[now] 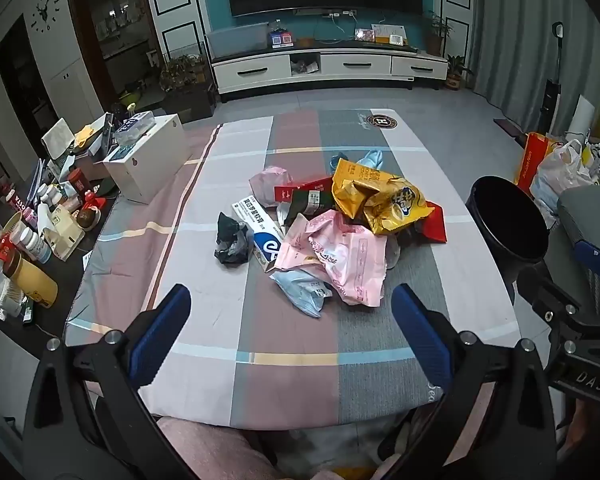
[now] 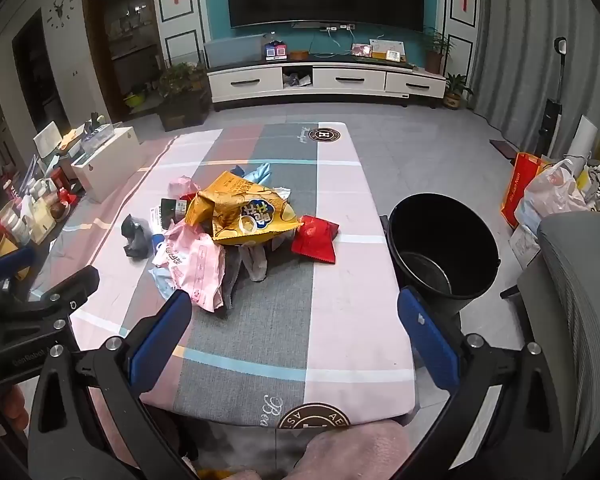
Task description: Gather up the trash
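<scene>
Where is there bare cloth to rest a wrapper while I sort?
The near part of the tablecloth is bare, between the trash pile and the table's front edge. So is the strip between the red packet and the black bin. The far end is bare too. The middle is crowded.

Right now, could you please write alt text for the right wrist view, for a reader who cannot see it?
A pile of wrappers, topped by a yellow snack bag, lies on a table under a checked cloth, with a black bin standing just off its right edge. The open right gripper hovers near the table's front edge, holding nothing.
</scene>
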